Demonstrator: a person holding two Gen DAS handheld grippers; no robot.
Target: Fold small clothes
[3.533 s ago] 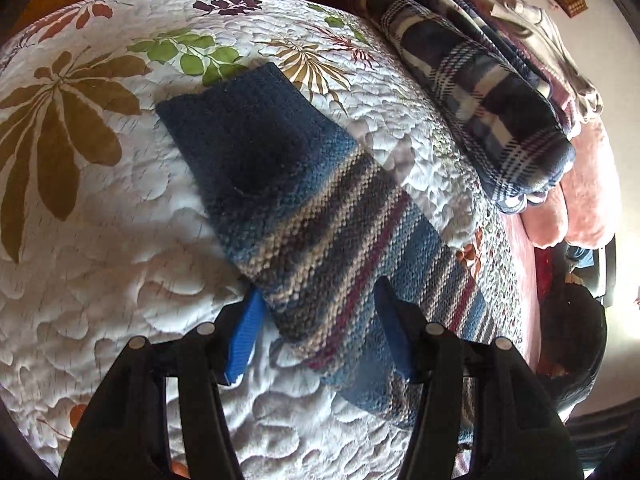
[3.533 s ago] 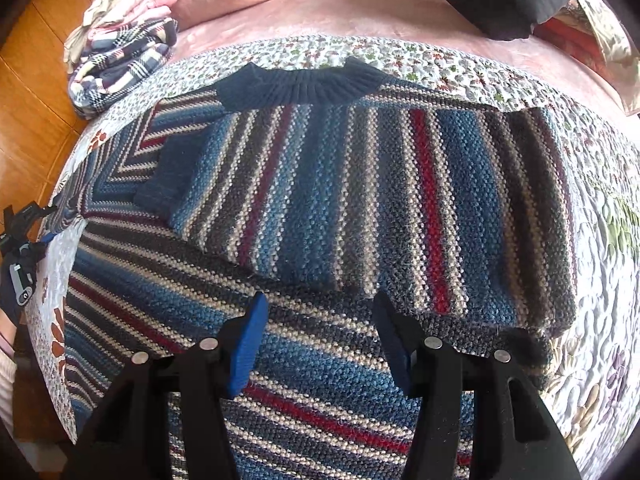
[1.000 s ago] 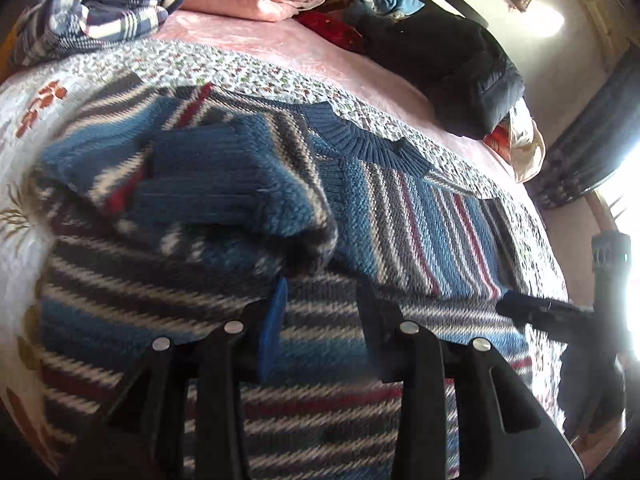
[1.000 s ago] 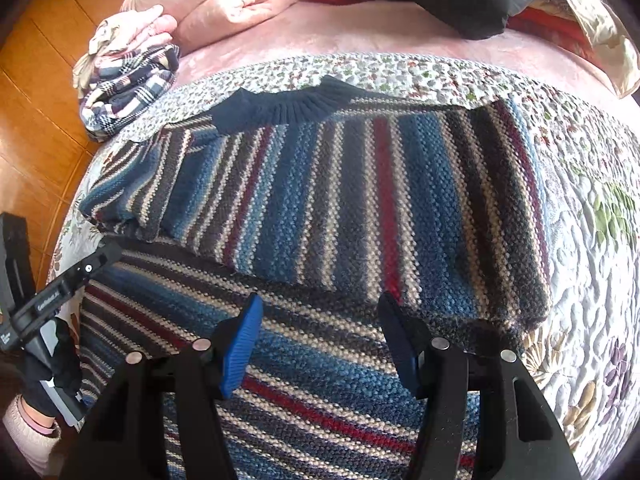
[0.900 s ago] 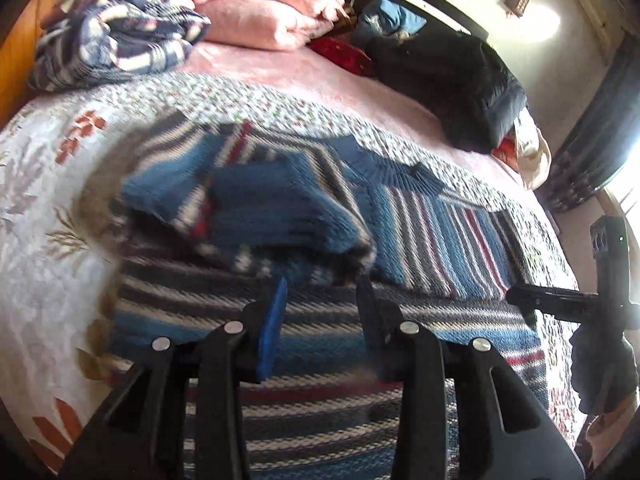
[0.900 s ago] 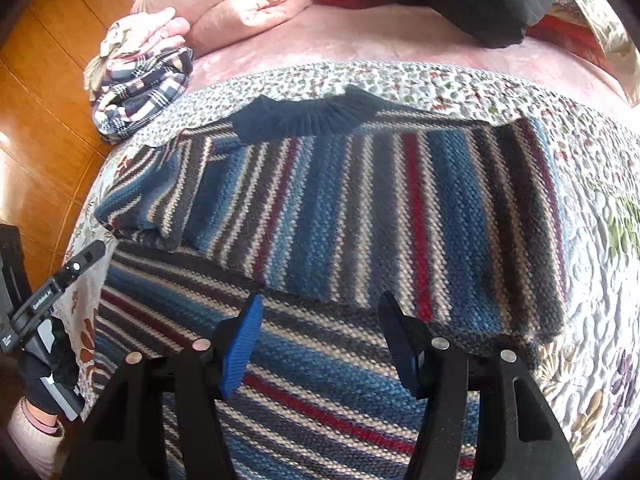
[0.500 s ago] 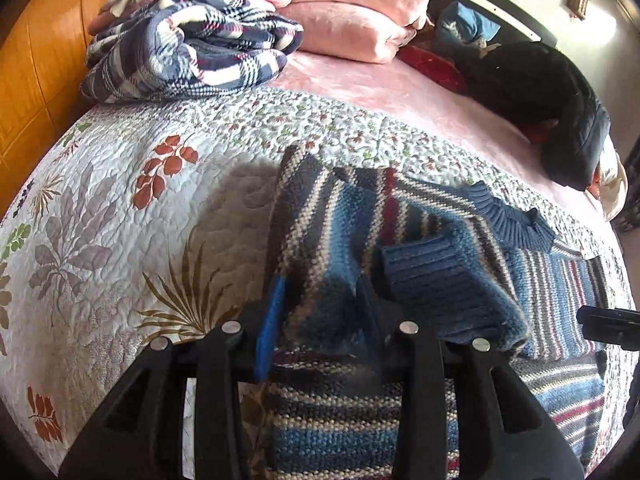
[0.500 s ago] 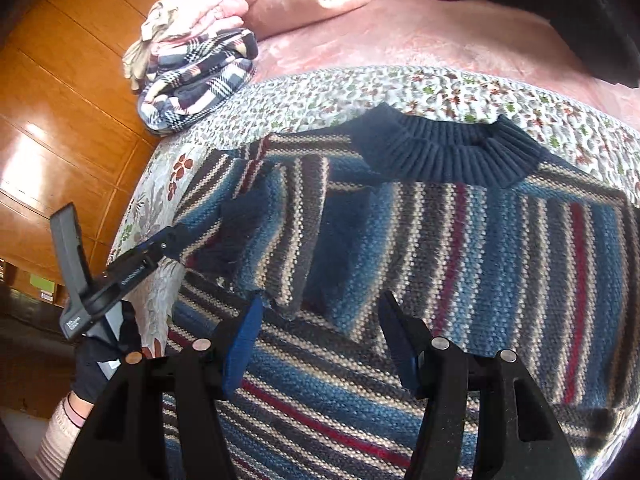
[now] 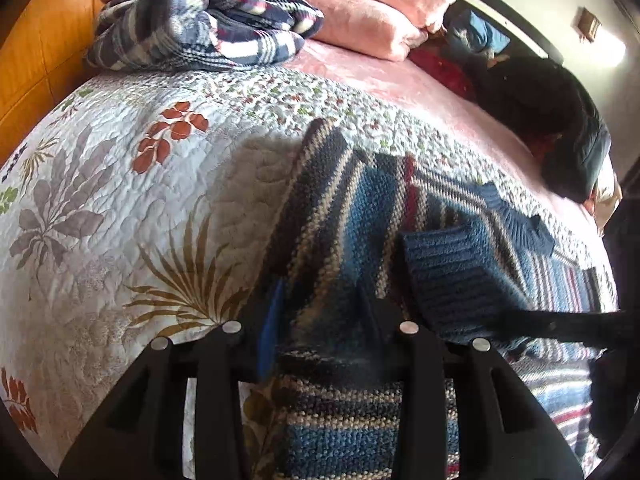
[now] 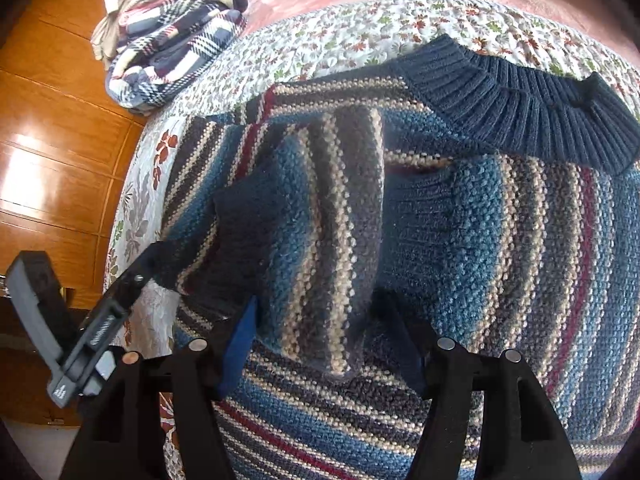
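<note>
The left hand-held gripper (image 9: 320,316) has its jaws only partly apart, and a fold of the striped sweater (image 9: 352,208) sits between them; it seems to pinch the knit at the sweater's left edge, but the fabric there is blurred, so I cannot tell if the grip is firm. The right hand-held gripper (image 10: 320,336) is spread wide. A bunched fold of the sweater (image 10: 460,240) hangs between its fingers, and the fingers do not press on it.

Half a second ago both views were further from the cloth. Now the right hand-held gripper is much closer to the folded sleeve, and the sleeve's dark blue cuff (image 10: 244,232) lies just in front of its blue left finger. In the left view the cuff (image 9: 452,268) is now larger and lies just to the right of the gripper.

The sweater lies spread on the quilt (image 9: 120,184) of the bed, its ribbed collar (image 10: 520,108) on the far side, the sleeve folded inward over the body. The left gripper is at the sweater's left border and the right one over its middle-left part. A folded plaid blanket (image 9: 200,28) lies at the quilt's far corner, apart from the sweater.
</note>
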